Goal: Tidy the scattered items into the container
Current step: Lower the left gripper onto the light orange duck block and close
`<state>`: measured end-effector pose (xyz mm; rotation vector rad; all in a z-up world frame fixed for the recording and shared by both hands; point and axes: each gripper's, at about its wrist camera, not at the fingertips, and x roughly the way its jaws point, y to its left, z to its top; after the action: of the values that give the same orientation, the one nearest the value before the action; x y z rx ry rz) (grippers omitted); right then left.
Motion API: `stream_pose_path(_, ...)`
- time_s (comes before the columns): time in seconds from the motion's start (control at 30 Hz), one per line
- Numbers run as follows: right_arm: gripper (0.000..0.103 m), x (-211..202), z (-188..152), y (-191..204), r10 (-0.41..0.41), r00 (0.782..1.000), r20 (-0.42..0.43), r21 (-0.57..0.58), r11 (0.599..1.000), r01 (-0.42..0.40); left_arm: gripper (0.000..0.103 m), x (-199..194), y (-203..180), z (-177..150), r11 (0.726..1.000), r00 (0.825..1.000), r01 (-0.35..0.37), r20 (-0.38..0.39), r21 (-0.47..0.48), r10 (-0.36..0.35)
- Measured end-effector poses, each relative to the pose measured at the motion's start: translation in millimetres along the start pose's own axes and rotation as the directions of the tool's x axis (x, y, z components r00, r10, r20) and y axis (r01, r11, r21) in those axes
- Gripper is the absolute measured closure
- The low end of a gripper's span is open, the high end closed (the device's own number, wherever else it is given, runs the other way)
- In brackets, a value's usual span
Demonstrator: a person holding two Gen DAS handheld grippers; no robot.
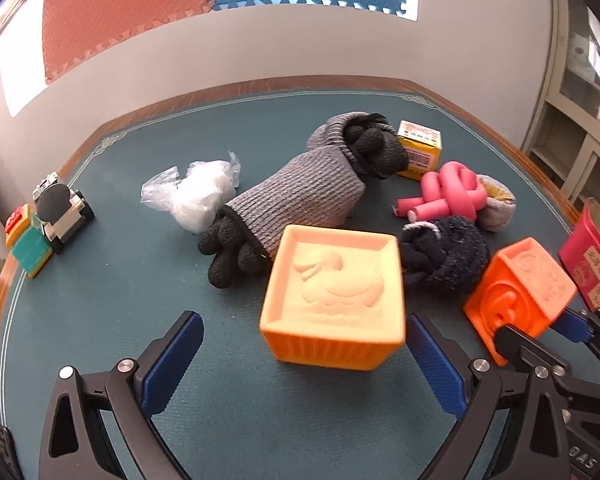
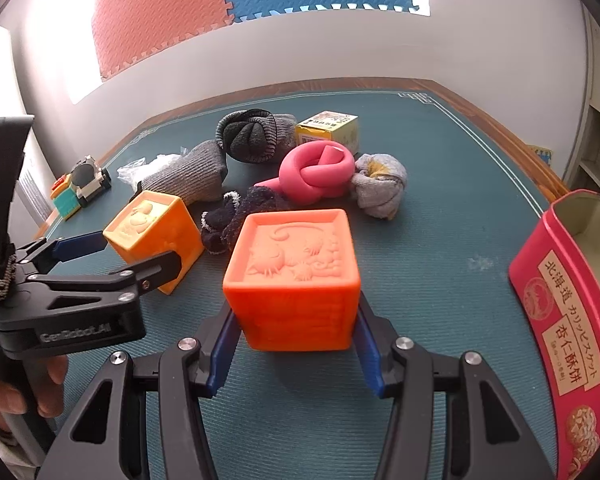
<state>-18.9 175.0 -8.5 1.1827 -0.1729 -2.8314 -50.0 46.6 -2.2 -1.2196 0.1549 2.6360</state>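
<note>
Near the table's front edge, your right gripper (image 2: 294,354) has its jaws pinching the orange cat cube (image 2: 292,280), while your left gripper (image 1: 304,364) holds its jaws spread either side of the untouched duck cube (image 1: 334,296).

looks like an office or meeting rm: big wooden desk (image 1: 440,94) w/ green inlaid top, glass-front cabinets (image 1: 580,80) on the right, plain grey wall w/ red & blue foam mats (image 2: 236,4) stuck up.
</note>
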Motion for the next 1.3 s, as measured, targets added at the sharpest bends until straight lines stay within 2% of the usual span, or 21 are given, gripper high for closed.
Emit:
stream_pose_path(0.13, 0.046, 0.7, 0.1, 0.2, -0.001, 1.0, -0.002, -0.001, 1.0, 0.001, 0.004, 11.9, 6.4, -1.3, 1.0, 1.0, -0.012, -0.006, -0.026, 0.012)
stream_pose_path(0.2, 0.046, 0.9, 0.0, 0.5, -0.002, 1.0, -0.003, -0.001, 1.0, 0.002, 0.008, 18.3, 9.7, -0.5, 0.999, 0.999, 0.011, -0.036, -0.043, -0.013)
stream_pose_path(0.3, 0.046, 1.7, -0.2, 1.3, -0.004, 1.0, -0.008, -0.003, 1.0, 0.004, 0.008, 22.2, 10.2, 0.2, 0.999, 0.999, 0.013, -0.051, -0.052, -0.015)
stream_pose_path(0.4, 0.046, 2.2, -0.2, 1.0, -0.004, 1.0, -0.01, -0.003, 1.0, 0.004, 0.006, 24.6, 8.3, 1.1, 0.999, 0.998, 0.003, -0.058, -0.047, -0.006)
stream_pose_path(0.47, 0.046, 2.2, -0.3, 0.9, -0.003, 1.0, -0.01, -0.002, 1.0, 0.003, 0.0, 26.5, 8.2, 1.6, 0.999, 0.998, -0.008, -0.066, -0.047, 0.005)
stream_pose_path(0.93, 0.046, 2.5, -1.0, 0.2, 0.004, 1.0, -0.017, 0.001, 1.0, -0.004, 0.0, 28.8, 8.7, 2.9, 0.997, 0.997, -0.026, -0.075, -0.067, 0.021)
stream_pose_path(1.03, 0.046, 2.6, -1.1, 0.3, 0.004, 1.0, -0.017, 0.001, 1.0, -0.004, 0.0, 25.3, 12.9, 3.0, 0.993, 0.998, -0.042, -0.051, -0.107, 0.037)
stream_pose_path(1.17, 0.046, 2.8, -1.1, 0.1, 0.004, 1.0, -0.018, 0.001, 1.0, -0.004, 0.0, 16.6, 11.9, 5.2, 0.995, 1.0, -0.011, 0.008, -0.103, 0.012)
stream_pose_path(1.23, 0.046, 2.7, -1.3, 0.2, 0.004, 1.0, -0.018, 0.002, 1.0, -0.004, 0.0, 18.8, 11.7, 6.3, 0.995, 1.0, 0.01, 0.004, -0.101, -0.01)
stream_pose_path(1.27, 0.046, 2.6, -1.4, 0.3, 0.003, 1.0, -0.019, 0.002, 1.0, -0.003, 0.004, 20.2, 11.5, 7.1, 0.995, 1.0, 0.023, 0.002, -0.1, -0.023)
stream_pose_path(1.3, 0.046, 2.6, -1.4, 0.4, 0.003, 1.0, -0.019, 0.002, 1.0, -0.003, 0.015, 20.1, 11.4, 7.7, 0.995, 0.999, 0.032, 0.006, -0.099, -0.031)
